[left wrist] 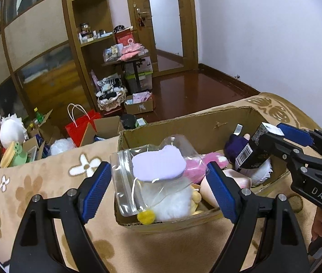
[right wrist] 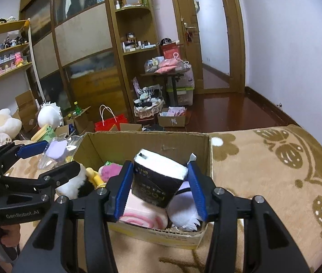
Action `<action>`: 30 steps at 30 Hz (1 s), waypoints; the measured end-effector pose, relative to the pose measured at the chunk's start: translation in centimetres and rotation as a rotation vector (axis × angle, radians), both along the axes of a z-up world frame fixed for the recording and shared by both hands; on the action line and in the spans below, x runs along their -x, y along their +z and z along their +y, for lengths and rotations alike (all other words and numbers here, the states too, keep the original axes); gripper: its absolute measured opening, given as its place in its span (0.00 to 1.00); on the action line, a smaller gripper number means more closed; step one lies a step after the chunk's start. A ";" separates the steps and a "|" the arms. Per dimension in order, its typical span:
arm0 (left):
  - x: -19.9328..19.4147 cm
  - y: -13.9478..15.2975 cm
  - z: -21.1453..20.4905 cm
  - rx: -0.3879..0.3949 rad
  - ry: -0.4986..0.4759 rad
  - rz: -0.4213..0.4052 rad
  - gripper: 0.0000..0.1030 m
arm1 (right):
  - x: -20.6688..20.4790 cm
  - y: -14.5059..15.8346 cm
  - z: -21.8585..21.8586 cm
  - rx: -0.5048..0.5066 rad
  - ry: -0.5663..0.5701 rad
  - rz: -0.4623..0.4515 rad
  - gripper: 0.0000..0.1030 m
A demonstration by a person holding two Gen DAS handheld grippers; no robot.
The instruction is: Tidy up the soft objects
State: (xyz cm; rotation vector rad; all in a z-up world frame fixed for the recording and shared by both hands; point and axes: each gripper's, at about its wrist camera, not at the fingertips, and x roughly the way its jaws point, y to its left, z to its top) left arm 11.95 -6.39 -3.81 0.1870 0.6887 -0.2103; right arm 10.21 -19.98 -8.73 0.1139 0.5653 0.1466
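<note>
Softly Does It: Two Packets Over the Box

Both hang above the cardboard box [right wrist: 208, 157] mid-frame. Left claw [left wrist: 158, 187] grasps a slippery, limp clear pouch [left wrist: 151, 177]; right claw [right wrist: 159, 187] is clenched on a light, squashy tissue pack [right wrist: 158, 177]; grip mid-body.

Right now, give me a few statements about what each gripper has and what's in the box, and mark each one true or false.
1. The left gripper has a clear zip bag between its fingers. True.
2. The right gripper is empty. False: it is shut on a black and white packet.
3. The cardboard box sits on a bare wooden floor. False: it rests on a tan flower-patterned blanket.
4. The box already holds plush toys, including a pink one. True.
5. The zip bag contains a lilac pad. True.
</note>
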 end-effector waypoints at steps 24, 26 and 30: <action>8.7 5.3 1.8 -0.005 0.041 -0.168 0.98 | 7.1 4.9 -2.1 -0.032 -0.056 -0.111 1.00; 9.5 5.4 1.8 -0.013 0.041 -0.173 0.98 | 8.1 5.4 -2.1 -0.028 -0.057 -0.124 1.00; 10.9 5.3 2.0 -0.016 0.037 -0.161 0.98 | 10.2 6.6 -2.3 -0.018 -0.075 -0.142 1.00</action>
